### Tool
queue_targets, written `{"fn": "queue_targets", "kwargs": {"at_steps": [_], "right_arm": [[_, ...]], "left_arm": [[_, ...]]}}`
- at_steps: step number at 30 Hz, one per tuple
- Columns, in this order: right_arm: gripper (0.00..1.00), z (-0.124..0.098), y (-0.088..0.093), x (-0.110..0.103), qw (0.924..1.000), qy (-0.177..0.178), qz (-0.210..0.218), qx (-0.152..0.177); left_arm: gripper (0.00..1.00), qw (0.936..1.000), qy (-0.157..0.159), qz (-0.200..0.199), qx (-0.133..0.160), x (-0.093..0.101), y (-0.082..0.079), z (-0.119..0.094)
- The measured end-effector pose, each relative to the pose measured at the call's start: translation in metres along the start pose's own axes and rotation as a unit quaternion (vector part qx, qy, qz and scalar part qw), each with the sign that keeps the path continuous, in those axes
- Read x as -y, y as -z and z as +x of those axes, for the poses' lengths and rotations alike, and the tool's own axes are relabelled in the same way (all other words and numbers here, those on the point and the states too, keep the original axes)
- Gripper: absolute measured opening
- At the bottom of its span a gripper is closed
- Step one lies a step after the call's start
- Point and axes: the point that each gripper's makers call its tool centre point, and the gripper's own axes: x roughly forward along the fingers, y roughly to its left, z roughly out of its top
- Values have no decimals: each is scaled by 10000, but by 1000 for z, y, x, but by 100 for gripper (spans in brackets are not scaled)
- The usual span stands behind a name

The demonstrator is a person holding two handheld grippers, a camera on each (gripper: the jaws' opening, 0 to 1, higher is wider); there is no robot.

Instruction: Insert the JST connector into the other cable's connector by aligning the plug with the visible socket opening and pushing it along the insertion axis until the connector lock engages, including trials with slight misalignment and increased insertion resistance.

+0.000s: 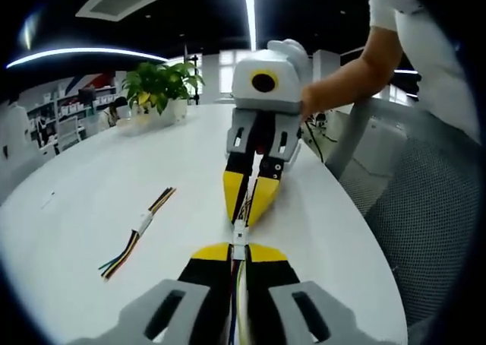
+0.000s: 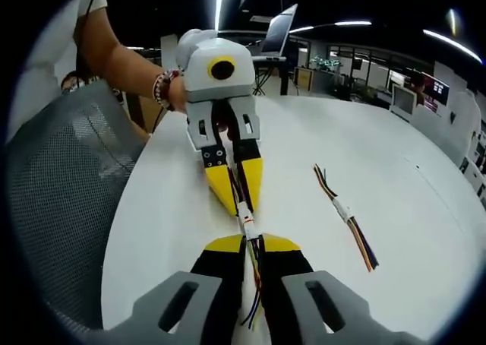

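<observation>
Connectors (image 1: pixel 240 234) are held end to end above the tabletop (image 1: pixel 91 200), between left tongs (image 1: pixel 238 251) and right tongs (image 2: pixel 250 242), each clenched on its cable. Contact is apparent; lock engagement cannot be told, so final seating is judged outstanding.

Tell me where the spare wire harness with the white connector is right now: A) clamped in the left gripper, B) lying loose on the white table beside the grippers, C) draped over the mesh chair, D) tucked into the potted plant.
B: the spare harness lies flat on the white table, apart from both the left gripper and right gripper, which hold their own cables tip to tip.
</observation>
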Motion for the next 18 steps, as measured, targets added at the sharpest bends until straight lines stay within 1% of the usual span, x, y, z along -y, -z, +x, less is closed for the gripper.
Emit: {"fn": "queue_targets", "kwargs": {"at_steps": [18], "right_arm": [[4, 4, 4, -2, 9999, -27, -80, -144]], "left_arm": [[0, 9999, 42, 51, -111, 1, 4, 2]]}}
